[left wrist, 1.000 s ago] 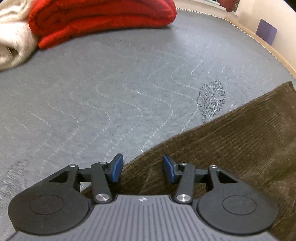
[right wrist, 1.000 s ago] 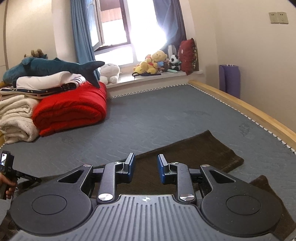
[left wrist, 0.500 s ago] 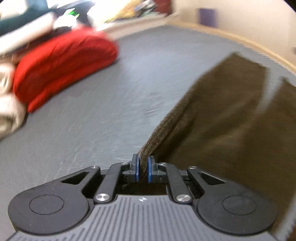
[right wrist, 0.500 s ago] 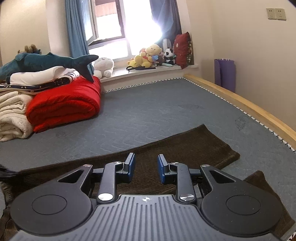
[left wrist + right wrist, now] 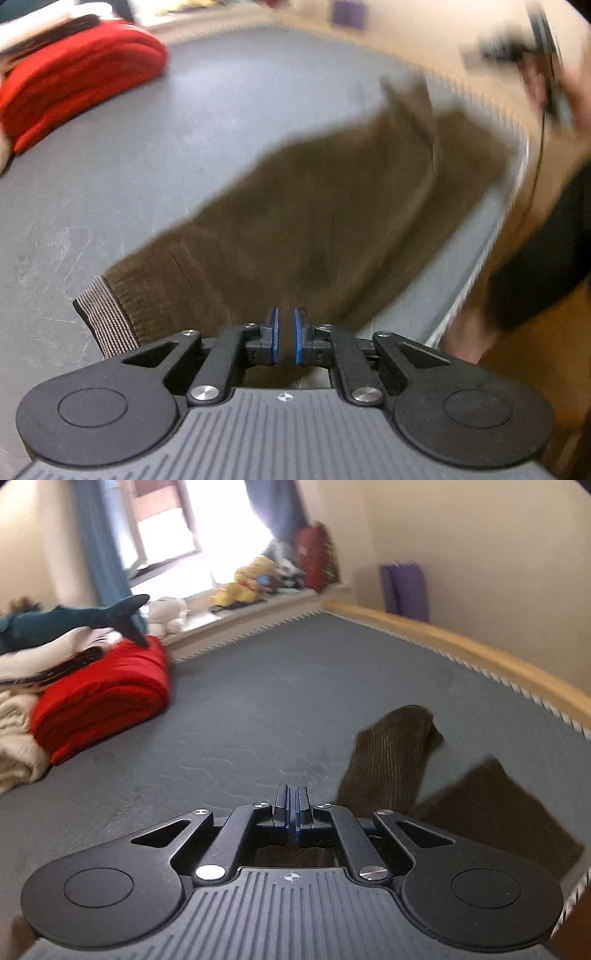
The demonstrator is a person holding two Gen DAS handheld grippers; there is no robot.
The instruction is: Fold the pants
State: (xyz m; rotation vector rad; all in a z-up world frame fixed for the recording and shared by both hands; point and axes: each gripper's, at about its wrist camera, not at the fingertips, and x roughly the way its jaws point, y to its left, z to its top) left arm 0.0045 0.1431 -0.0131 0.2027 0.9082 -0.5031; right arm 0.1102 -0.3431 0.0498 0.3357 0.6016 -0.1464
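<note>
Blankets, red (image 5: 74, 81), sit folded at far left on the grey mattress (image 5: 221, 110). Brown pants (image 5: 314, 206) stretch rightward across it; the left gripper (image 5: 286, 332) pinches their waistband, the right gripper (image 5: 291, 808) is clamped on dark fabric.

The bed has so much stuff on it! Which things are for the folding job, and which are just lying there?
For the job:
brown corduroy pants
left claw, pinching the pants
right claw, closed, apparently on the pants too

Just lying about:
folded red blanket
blue plush shark
cream blanket
yellow stuffed toys
purple rolled mat
</note>
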